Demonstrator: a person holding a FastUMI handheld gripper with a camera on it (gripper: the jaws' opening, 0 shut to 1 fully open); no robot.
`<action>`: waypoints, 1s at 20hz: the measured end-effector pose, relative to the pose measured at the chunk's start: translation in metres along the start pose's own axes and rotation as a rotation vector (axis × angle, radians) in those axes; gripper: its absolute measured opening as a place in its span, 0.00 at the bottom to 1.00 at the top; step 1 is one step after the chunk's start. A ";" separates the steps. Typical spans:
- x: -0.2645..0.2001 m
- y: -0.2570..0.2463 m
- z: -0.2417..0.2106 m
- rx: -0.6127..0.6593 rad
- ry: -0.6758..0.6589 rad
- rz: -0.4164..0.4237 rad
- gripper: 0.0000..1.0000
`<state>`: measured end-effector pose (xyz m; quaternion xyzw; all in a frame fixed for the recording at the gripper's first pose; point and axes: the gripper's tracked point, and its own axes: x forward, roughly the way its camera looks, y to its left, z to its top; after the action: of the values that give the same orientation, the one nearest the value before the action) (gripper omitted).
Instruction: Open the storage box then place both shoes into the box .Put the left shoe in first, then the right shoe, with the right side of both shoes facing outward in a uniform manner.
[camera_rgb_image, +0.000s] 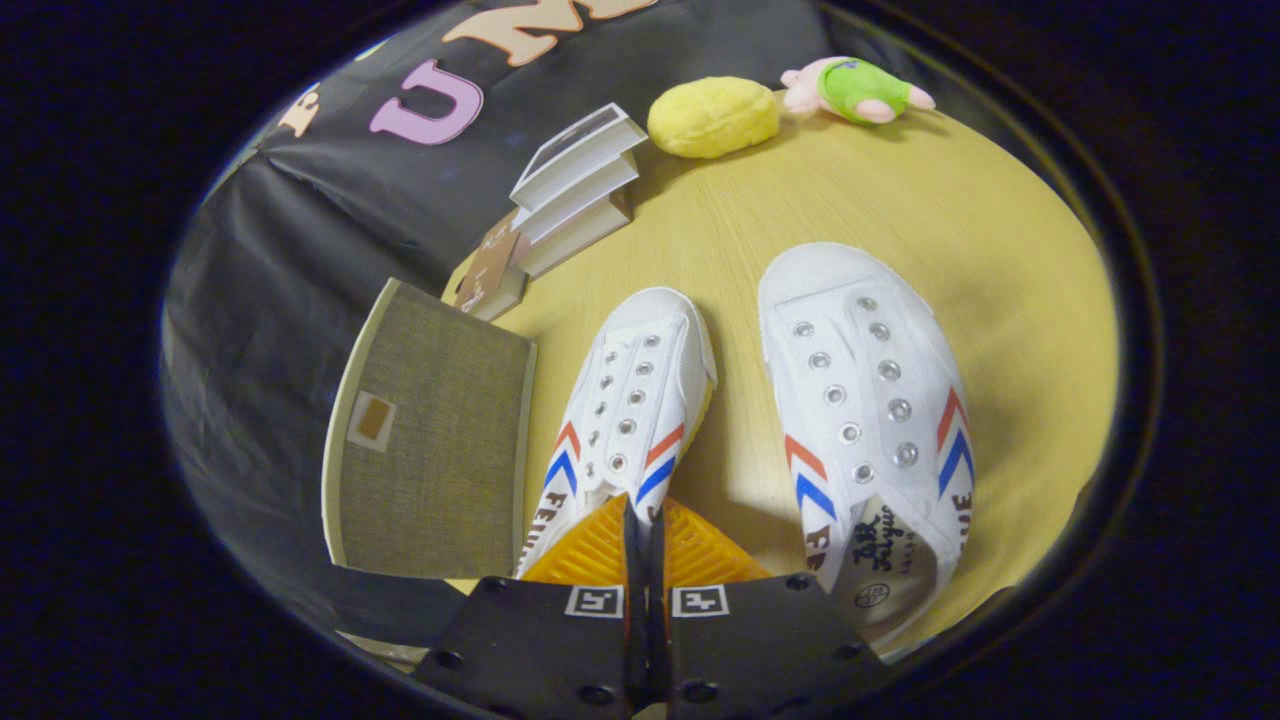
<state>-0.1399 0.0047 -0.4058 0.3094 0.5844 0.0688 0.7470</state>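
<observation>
Canvas shoes (860, 400), metal eyelets; woven-cloth box (430, 450); wood-grain table (900, 200).

White shoes (740, 420) beside closed box (430, 440)

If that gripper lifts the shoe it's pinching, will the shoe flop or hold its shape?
The gripper looks shut on the left shoe at its thin canvas collar, so the upper may crease and the toe dangle. With no laces, it probably hangs loosely. It looks light.

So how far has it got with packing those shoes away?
Nothing looks packed yet. The storage box sits with its lid still on at the table edge. In hand: the gripper is pinched on the heel end of the left shoe. Left: open the box, then load that shoe and the right shoe.
</observation>
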 end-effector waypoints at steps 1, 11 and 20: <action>-0.002 0.002 0.001 0.009 -0.004 0.016 0.04; -0.025 0.038 0.023 0.058 -0.069 0.161 0.04; -0.047 0.114 0.046 -0.034 -0.149 0.304 0.04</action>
<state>-0.0828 0.0561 -0.2990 0.3857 0.4728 0.1676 0.7744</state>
